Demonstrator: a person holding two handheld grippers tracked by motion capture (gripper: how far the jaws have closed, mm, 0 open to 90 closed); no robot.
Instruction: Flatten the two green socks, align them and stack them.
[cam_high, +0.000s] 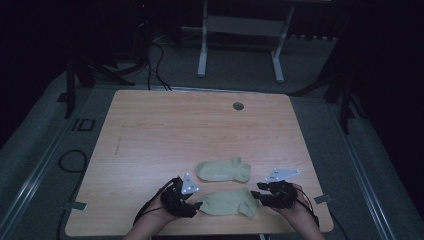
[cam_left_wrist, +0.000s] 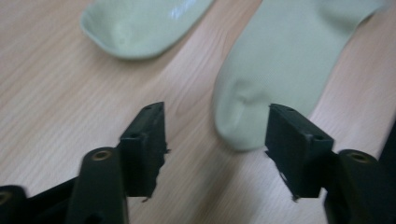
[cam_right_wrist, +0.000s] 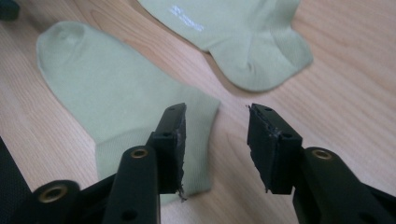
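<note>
Two pale green socks lie flat on the wooden table (cam_high: 165, 130). The nearer sock (cam_high: 227, 202) stretches between my two grippers, and the farther sock (cam_high: 223, 169) lies just behind it. My left gripper (cam_high: 192, 204) stands open at the nearer sock's toe (cam_left_wrist: 243, 121); the toe lies between its jaws, closer to the right one. My right gripper (cam_high: 256, 196) is open at the cuff end (cam_right_wrist: 140, 116), with its left jaw over the cuff edge and its right jaw over bare wood. The farther sock's toe (cam_left_wrist: 135, 23) and heel (cam_right_wrist: 252, 51) show beyond the jaws.
The table's front edge runs close under both hands. A round cable hole (cam_high: 238, 106) sits near the far edge. Beyond the table stand a white desk frame (cam_high: 240, 45) and dark stands, with cables on the grey floor.
</note>
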